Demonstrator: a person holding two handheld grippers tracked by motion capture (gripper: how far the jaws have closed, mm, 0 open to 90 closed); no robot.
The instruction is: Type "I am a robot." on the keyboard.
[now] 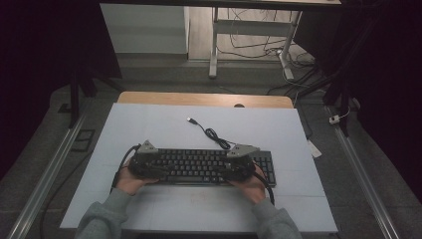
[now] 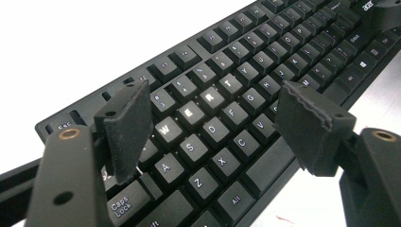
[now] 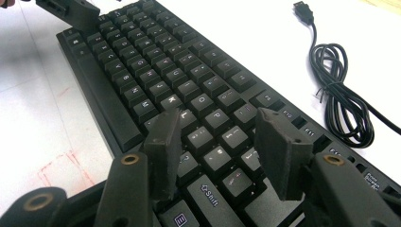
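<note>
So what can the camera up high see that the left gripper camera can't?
The high view alone shows the person's hands, the whole white table, the keyboard's coiled cable and the floor behind. The left gripper view alone shows key letters such as the W key, and the left gripper with its jaws open above them. Both show the black keyboard.

The left gripper (image 2: 213, 123) hovers low over the left end of a black keyboard (image 2: 246, 61), its two black jaws standing wide apart with nothing between the pads. The left pad sits above the keyboard's Tab and Q area, just beside the W key (image 2: 169, 130); the right pad hangs over its lower letter row, near the V key (image 2: 261, 124). The Caps Lock key (image 2: 124, 203) lies below the left pad. The keyboard runs diagonally toward the upper right on a white tabletop (image 2: 94, 33).
</note>
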